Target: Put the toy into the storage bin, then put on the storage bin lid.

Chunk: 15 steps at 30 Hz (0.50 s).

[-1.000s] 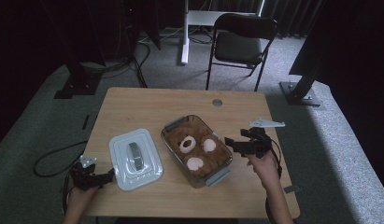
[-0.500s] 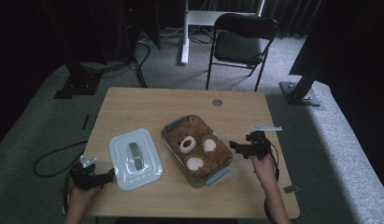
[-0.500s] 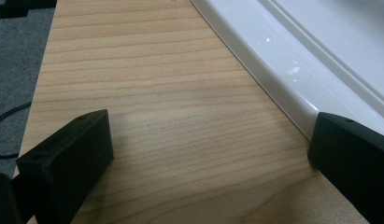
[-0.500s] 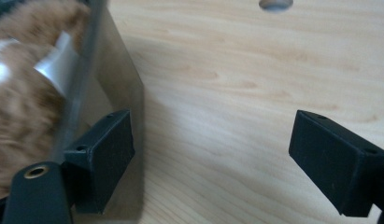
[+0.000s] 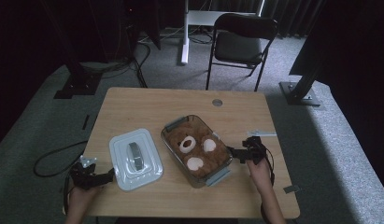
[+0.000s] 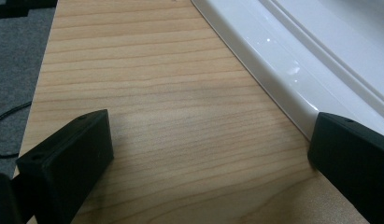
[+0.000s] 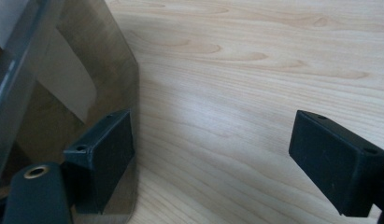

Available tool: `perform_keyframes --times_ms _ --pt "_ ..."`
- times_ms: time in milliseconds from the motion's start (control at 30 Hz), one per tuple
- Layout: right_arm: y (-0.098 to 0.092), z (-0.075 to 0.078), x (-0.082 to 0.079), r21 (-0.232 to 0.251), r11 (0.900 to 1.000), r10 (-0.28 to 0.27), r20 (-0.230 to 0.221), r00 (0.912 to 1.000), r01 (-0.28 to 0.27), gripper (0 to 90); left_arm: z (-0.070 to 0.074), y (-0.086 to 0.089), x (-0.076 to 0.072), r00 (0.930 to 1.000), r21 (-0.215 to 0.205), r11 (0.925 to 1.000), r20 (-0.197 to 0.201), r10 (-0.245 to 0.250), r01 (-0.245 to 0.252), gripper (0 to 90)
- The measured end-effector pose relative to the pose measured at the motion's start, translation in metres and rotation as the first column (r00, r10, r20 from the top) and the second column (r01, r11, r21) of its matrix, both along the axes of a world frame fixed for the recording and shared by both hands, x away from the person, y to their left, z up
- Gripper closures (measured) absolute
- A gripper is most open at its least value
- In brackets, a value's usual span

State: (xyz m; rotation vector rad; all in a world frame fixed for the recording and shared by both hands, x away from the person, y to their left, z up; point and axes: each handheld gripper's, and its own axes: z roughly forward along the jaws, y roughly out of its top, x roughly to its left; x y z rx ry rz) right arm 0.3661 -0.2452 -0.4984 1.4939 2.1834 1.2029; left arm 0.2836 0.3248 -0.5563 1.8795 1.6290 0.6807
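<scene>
Your left gripper (image 5: 102, 178) sits at the near-left table (image 5: 147, 102) edge with its jaws spread wide and empty; in the left gripper view the white lid (image 6: 292, 65) runs diagonally, its rounded corner touching the inner face of the jaw on that view's right, bare wood between the two jaws. Your right gripper (image 5: 236, 153) is likewise released, gripping nothing: one jaw lies against the outer wall of the clear container (image 7: 63, 93), the other well out over bare wood. The container holds a brown plush toy (image 5: 199, 147) and lies ahead of that jaw.

Assessment: the lid looks rigid, light and glossy, so likely slippery at its smooth rim; the grey centre handle (image 5: 135, 156) offers the surer hold. The container wall appears hard, smooth and possibly brittle; take it at the rim or end tab (image 5: 217, 177), squarely, without excess squeeze
</scene>
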Motion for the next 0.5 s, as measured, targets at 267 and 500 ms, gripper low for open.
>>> perform_keyframes --times_ms 267,500 --pt "-0.001 -0.006 -0.001 0.02 1.0 0.011 -0.021 0.9997 -0.01 13.5 0.005 -0.001 0.0 0.9981 0.002 0.9995 -0.053 -0.03 0.03 0.7" --pt "-0.001 -0.009 0.0 0.036 0.999 0.021 -0.038 0.9991 -0.019 13.5 0.019 -0.007 -0.002 0.9983 -0.035 0.9988 -0.045 -0.036 0.035 0.8"
